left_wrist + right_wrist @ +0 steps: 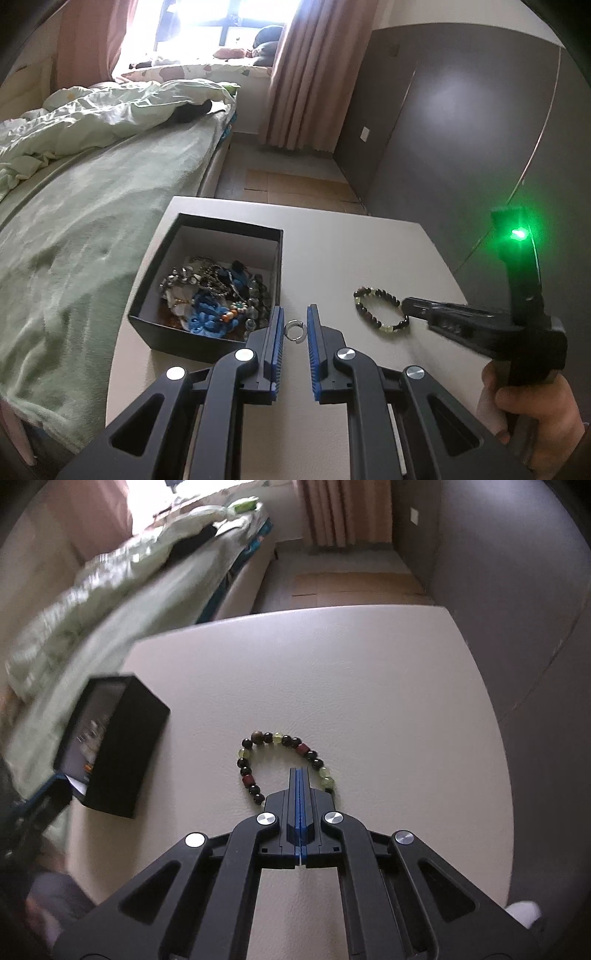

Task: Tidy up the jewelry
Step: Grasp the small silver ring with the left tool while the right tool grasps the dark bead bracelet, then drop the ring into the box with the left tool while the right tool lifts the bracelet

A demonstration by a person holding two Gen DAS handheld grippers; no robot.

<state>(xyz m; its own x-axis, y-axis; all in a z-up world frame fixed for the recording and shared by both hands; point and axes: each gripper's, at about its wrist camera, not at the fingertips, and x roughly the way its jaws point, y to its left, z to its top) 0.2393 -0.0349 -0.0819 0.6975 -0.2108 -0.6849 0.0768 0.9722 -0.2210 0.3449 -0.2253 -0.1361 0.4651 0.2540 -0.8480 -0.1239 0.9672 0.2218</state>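
Where the right claw [300,775] presses together over the bead bracelet [280,760], its fingers hide the loop's near end, so I cannot tell if it pinches a bead. On the tabletop [369,683], the black box [207,288] of tangled jewelry sits at the left edge. The bracelet's long axis runs toward the right edge. The left claw [295,328] spreads around a small ring [294,329].

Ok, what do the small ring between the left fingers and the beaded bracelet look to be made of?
Small silver ring: looks like polished metal, with a bright glint on its band. Beaded bracelet: glossy round beads in black, dark red and translucent pale green, possibly stone or glass; the shine alone cannot settle which.
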